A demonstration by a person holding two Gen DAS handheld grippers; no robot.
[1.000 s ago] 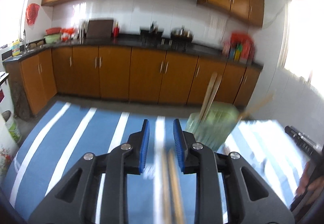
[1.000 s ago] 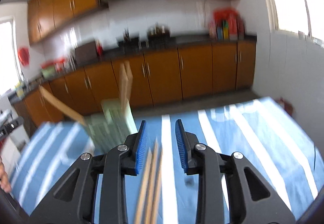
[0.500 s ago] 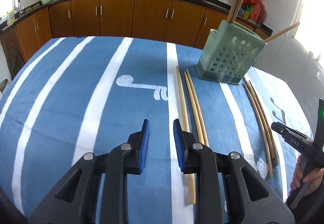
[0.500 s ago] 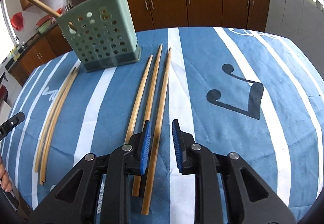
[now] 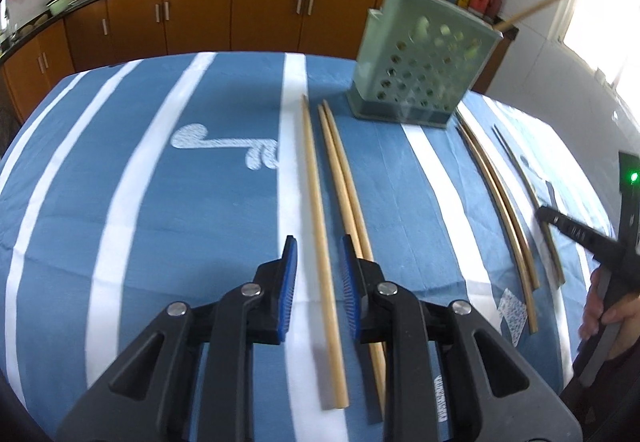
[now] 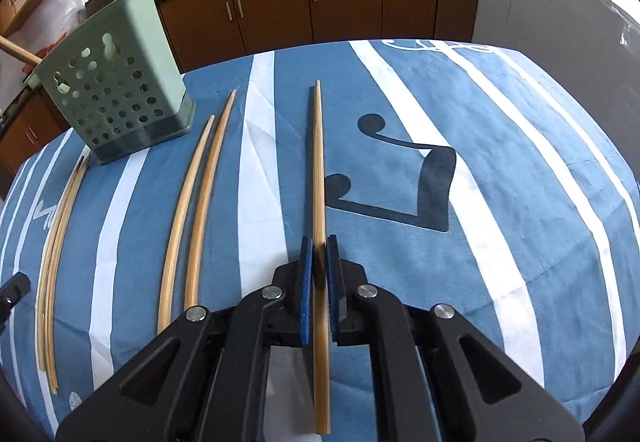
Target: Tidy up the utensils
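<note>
between the right gripper [image 6: 319, 256] jaws, just closed, a chopstick [image 6: 318, 178] sat pinched near its thick end; it could pivot and droop. the left gripper [image 5: 319, 258] jaws stood narrowly apart around another chopstick [image 5: 320, 242], the holder [image 5: 420, 70] ahead.

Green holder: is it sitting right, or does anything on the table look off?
The green holder looks upright. One chopstick sticks out sideways through its wall instead of standing inside.

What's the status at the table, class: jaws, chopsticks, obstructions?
Right gripper shut on one chopstick. Left gripper open, straddling another chopstick. Holder path clear.
</note>
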